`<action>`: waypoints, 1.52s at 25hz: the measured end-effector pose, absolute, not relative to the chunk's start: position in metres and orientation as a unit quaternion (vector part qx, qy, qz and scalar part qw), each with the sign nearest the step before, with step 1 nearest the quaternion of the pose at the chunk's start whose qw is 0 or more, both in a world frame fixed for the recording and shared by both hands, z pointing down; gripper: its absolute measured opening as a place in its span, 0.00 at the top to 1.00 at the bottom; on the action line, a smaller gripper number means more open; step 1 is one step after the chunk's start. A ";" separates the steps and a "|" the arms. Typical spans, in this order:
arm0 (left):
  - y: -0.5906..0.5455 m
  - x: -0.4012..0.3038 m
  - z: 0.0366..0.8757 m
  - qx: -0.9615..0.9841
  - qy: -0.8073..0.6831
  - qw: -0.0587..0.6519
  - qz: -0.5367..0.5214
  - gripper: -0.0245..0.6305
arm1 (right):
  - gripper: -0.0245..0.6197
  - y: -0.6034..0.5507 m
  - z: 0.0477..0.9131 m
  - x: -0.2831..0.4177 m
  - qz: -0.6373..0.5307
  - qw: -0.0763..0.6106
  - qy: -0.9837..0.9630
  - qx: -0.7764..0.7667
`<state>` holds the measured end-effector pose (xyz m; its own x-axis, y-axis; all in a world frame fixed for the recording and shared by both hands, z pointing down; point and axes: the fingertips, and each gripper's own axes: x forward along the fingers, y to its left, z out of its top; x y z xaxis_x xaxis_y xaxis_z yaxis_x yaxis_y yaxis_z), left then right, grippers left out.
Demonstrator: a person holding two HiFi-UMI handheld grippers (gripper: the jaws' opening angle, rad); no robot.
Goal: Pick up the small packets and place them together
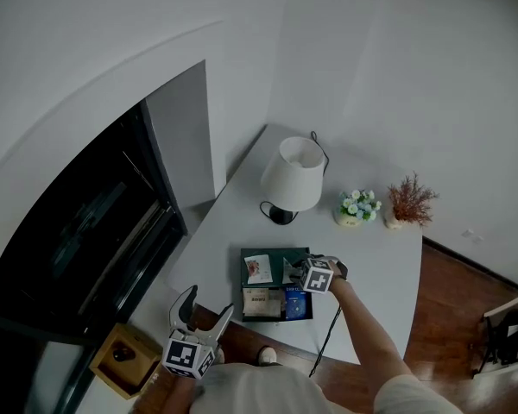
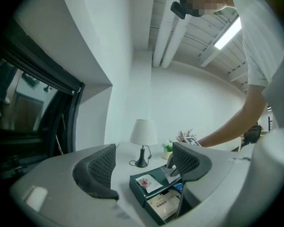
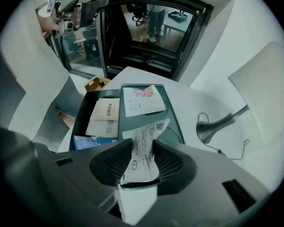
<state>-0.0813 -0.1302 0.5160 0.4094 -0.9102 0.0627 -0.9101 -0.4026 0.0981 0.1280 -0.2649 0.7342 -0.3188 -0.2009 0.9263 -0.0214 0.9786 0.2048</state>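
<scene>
The right gripper (image 3: 141, 144) has both ribbed pads (image 3: 111, 167) clamped on a white printed packet (image 3: 146, 134). The packet passes between the jaws, and its free end projects beyond the fingertips. In the head view the right gripper (image 1: 309, 274) points steeply down over the right side of a dark green tray (image 1: 281, 255). Whether the packet's free end touches the tray cannot be determined.

The tray (image 3: 172, 115) has two sections.
- Far section: a white packet with a pink flower print (image 3: 142, 100) lies flat, just beside the held packet.
- Near section, set lower: a beige packet with dark lettering (image 3: 106, 112) lies next to a blue packet (image 3: 92, 142).

The left gripper (image 2: 144, 147) is held level at the near edge of the table (image 1: 371, 257), well apart from the tray. Its jaws stand wide apart with nothing between them.

Behind the tray, on the table, stand a white-shaded lamp (image 1: 292, 179), a small pot of flowers (image 1: 358, 205) and a pot with a reddish plant (image 1: 408, 201). A small wooden box (image 1: 125, 356) sits beside the table at lower left.
</scene>
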 end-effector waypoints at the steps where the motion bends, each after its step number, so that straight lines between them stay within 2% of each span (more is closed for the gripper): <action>1: -0.129 -0.082 0.515 0.837 -0.544 0.058 0.001 0.41 | 0.71 -0.267 0.738 0.128 -0.077 0.584 -0.805 0.068; 7: -0.126 -0.087 0.515 0.831 -0.552 0.063 -0.005 0.41 | 0.68 -0.281 0.748 0.131 -0.096 0.597 -0.792 0.082; 8: -0.126 -0.087 0.513 0.832 -0.552 0.062 -0.004 0.41 | 0.66 -0.284 0.747 0.130 -0.099 0.597 -0.791 0.086; 9: -0.125 -0.087 0.513 0.832 -0.551 0.062 -0.002 0.41 | 0.56 -0.286 0.747 0.129 -0.101 0.597 -0.791 0.090; 10: -0.124 -0.087 0.514 0.833 -0.550 0.064 0.000 0.41 | 0.51 -0.287 0.748 0.128 -0.103 0.597 -0.790 0.093; 14: -0.127 -0.080 0.513 0.838 -0.541 0.066 0.001 0.41 | 0.51 -0.295 0.734 0.129 -0.128 0.581 -0.793 0.132; 17: -0.132 -0.071 0.507 0.845 -0.531 0.063 -0.005 0.41 | 0.51 -0.302 0.690 0.125 -0.128 0.508 -0.826 0.209; 23: -0.143 -0.059 0.489 0.855 -0.516 0.049 -0.027 0.41 | 0.51 -0.260 0.570 0.110 -0.067 0.247 -0.905 0.341; 29: -0.149 -0.055 0.479 0.854 -0.517 0.037 -0.037 0.41 | 0.51 -0.195 0.482 0.110 -0.092 0.030 -0.898 0.430; 33: -0.150 -0.055 0.479 0.852 -0.523 0.024 -0.030 0.41 | 0.52 -0.171 0.484 0.119 -0.043 -0.011 -0.888 0.458; 36: -0.150 -0.052 0.480 0.852 -0.521 0.024 -0.031 0.41 | 0.59 -0.169 0.503 0.127 -0.014 -0.001 -0.882 0.471; 38: -0.150 -0.049 0.483 0.854 -0.519 0.025 -0.028 0.41 | 0.59 -0.171 0.510 0.125 -0.008 0.012 -0.883 0.469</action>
